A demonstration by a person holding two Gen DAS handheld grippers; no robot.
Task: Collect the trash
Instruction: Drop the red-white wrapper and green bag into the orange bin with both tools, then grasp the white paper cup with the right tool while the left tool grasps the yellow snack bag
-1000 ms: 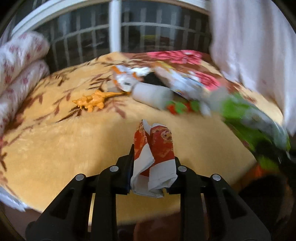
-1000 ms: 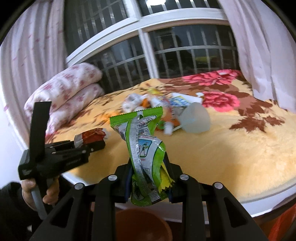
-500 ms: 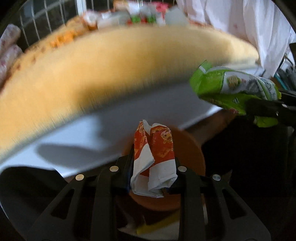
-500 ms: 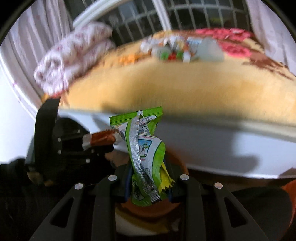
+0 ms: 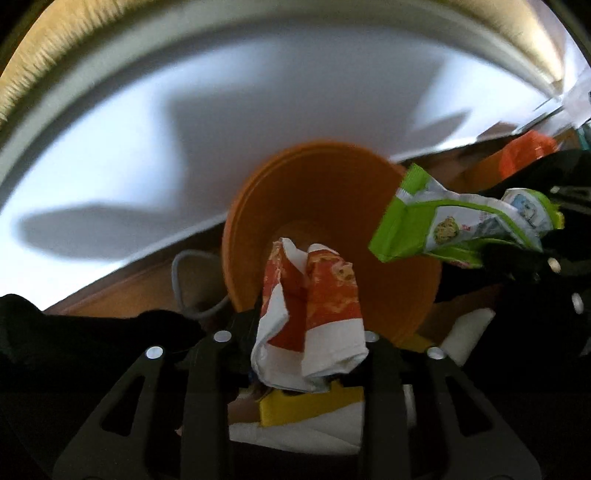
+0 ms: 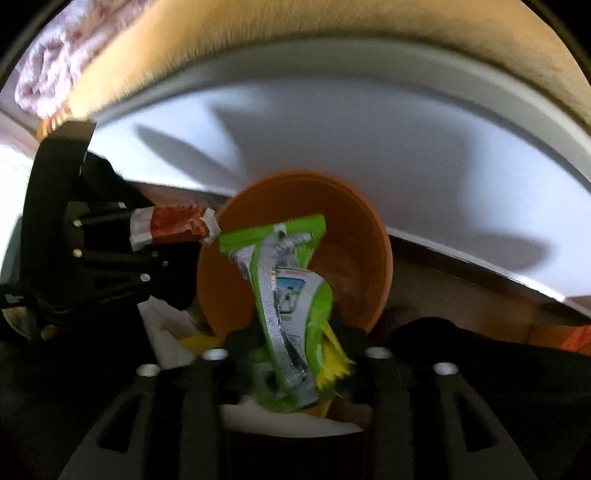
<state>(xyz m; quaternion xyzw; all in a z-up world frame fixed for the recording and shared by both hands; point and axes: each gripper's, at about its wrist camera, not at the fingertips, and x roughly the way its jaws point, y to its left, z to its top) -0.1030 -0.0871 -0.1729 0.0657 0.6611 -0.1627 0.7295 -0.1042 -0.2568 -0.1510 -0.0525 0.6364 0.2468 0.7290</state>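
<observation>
An orange bin (image 5: 314,192) stands on the floor against the bed's side. My left gripper (image 5: 306,336) points down over the bin. Its jaws are opening, and a crumpled red-and-white wrapper (image 5: 310,317) hangs loose between them. In the right wrist view the green snack packet (image 6: 291,314) sits between the opening jaws of my right gripper (image 6: 295,347), its lower end blurred. Each gripper also shows in the other's view: the left gripper (image 6: 147,232) with the red wrapper (image 6: 173,225) at the bin's left rim, the right gripper (image 5: 517,243) with the green packet (image 5: 454,229) at its right rim.
The white side panel of the bed (image 5: 258,110) rises behind the bin (image 6: 354,258), with the yellow blanket's edge (image 6: 332,29) above it. White and yellow scraps (image 5: 306,410) lie below the grippers. A grey cable (image 5: 181,280) lies left of the bin, an orange bag (image 5: 524,155) at far right.
Both grippers have come down from over the bed and tilted downward to hang over the orange bin. Both pairs of jaws have widened around the wrappers.
</observation>
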